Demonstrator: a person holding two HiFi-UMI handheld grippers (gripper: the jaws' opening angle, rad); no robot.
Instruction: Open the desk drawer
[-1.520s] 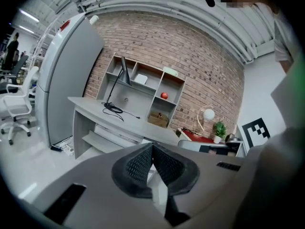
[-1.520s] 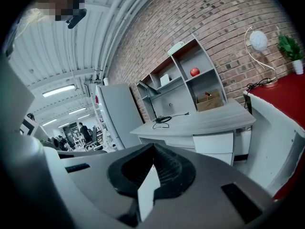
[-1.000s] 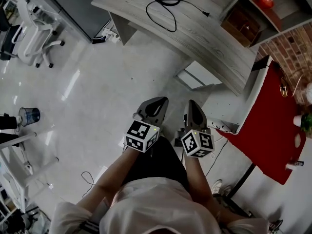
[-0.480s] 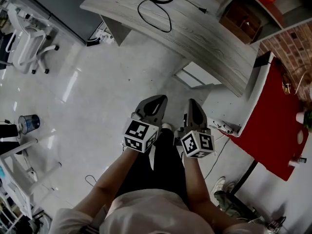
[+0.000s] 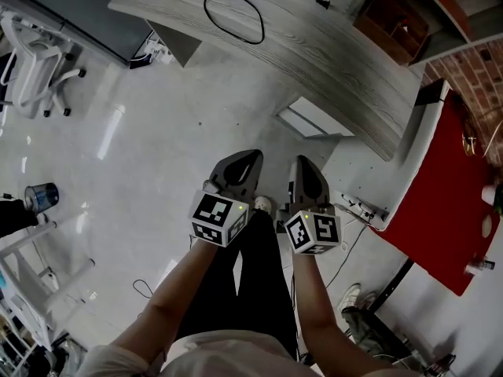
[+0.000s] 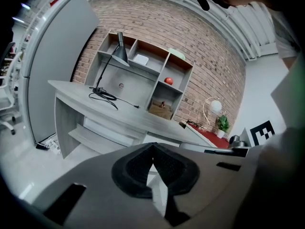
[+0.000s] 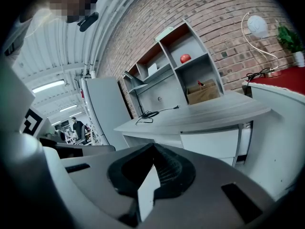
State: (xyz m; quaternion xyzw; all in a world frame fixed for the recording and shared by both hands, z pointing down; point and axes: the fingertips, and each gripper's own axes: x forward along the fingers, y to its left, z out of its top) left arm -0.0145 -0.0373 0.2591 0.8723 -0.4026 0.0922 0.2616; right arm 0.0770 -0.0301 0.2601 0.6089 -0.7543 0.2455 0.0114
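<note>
left tongs [image 6: 152, 146] and right tongs [image 7: 152, 146] both pressed together on nothing, held side by side and pointed toward the bench [image 5: 314, 49]; drawer [image 7: 209, 144] shut beneath its top, well apart; judged an approach carry, drawer front not yet reached.

- two grippers: left gripper [image 5: 253, 155], right gripper [image 5: 302, 162]
- one grey wooden desk [image 5: 314, 45]
- one white drawer front [image 7: 209, 144]
- one black cable [image 6: 102, 94]
- one open shelf unit [image 6: 131, 82]
- one red round object [image 6: 168, 80]
- one black desk lamp [image 6: 119, 55]
- one globe lamp [image 7: 257, 25]
- one potted plant [image 6: 222, 124]
- one red table [image 5: 440, 203]
- one white office chair [image 5: 31, 61]
</note>
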